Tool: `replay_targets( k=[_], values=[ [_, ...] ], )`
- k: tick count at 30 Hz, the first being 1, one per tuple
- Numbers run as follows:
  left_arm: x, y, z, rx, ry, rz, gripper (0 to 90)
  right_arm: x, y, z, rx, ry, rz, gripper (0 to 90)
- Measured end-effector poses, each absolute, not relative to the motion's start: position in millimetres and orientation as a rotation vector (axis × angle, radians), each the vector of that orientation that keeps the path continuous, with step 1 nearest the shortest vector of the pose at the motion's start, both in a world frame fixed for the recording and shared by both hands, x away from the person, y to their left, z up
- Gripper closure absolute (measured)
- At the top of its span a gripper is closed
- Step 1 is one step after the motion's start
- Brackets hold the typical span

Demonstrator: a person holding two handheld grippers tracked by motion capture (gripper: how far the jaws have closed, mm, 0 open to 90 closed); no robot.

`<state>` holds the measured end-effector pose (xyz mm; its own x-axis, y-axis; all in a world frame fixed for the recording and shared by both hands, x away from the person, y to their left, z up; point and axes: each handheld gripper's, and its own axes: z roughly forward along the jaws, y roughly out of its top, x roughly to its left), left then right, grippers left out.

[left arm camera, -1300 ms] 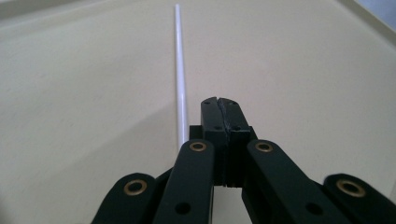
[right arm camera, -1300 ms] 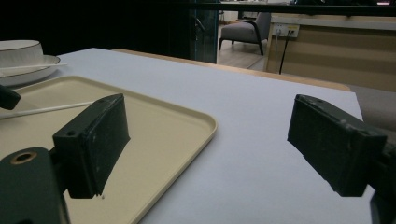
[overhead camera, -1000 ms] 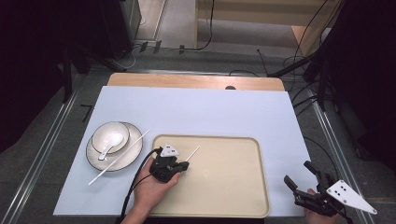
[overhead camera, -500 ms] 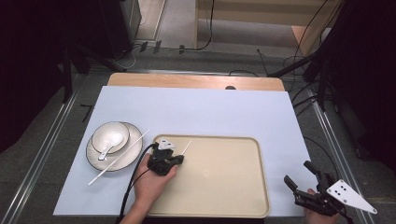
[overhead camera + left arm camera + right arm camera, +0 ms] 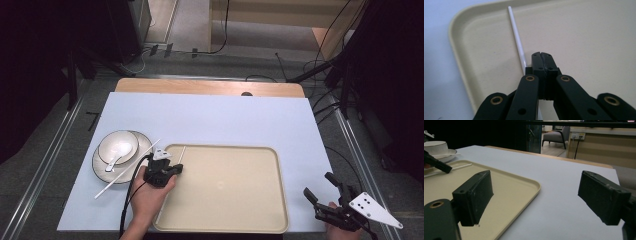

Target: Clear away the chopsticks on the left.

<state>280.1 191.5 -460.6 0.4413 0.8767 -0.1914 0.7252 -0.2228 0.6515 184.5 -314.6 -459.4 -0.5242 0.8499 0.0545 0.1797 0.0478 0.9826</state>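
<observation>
A beige tray [image 5: 230, 192] lies on the pale blue table top. My left gripper [image 5: 176, 168] is at the tray's near-left corner, held by a hand; its jaws [image 5: 541, 56] are pressed together. A thin white chopstick [image 5: 517, 37] runs from under them toward the tray's far rim, and it travels with the gripper, so it looks gripped low between the pads. In the high view this chopstick [image 5: 181, 155] points away from the person. My right gripper [image 5: 317, 185] hovers open past the tray's right edge, nothing between its jaws [image 5: 536, 192].
Left of the tray a plate [image 5: 100, 170] holds a white bowl [image 5: 119, 146] with a spoon [image 5: 113, 162]. A second white chopstick [image 5: 127, 172] lies slanted across the plate onto the table. A wooden strip [image 5: 210, 87] borders the far table edge.
My left gripper has slid left across the tray toward its left rim, carrying the white chopstick with it. The right gripper has stayed put.
</observation>
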Motion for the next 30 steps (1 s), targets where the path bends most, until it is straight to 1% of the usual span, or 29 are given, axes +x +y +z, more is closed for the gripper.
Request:
replay_targets(
  k=[6, 15, 21, 27, 29, 30],
  values=[
    [276, 203, -460, 1.989, 1.368, 0.314, 90.0, 185, -315, -460, 1.038, 1.758, 1.518, 12.9],
    [272, 209, -461, 1.978, 1.372, 0.322, 90.0, 185, -314, -460, 1.032, 1.76, 1.514, 12.9],
    [272, 211, -461, 1.975, 1.352, 0.304, 90.0, 186, -314, -460, 1.032, 1.761, 1.515, 12.9],
    [269, 214, -457, 1.951, 1.322, 0.318, 80.5, 185, -315, -460, 1.033, 1.762, 1.513, 12.9],
    [268, 215, -456, 1.946, 1.312, 0.321, 79.4, 185, -314, -460, 1.034, 1.76, 1.513, 12.9],
    [266, 217, -453, 1.941, 1.294, 0.316, 76.4, 185, -315, -460, 1.035, 1.758, 1.516, 12.9]
  ],
)
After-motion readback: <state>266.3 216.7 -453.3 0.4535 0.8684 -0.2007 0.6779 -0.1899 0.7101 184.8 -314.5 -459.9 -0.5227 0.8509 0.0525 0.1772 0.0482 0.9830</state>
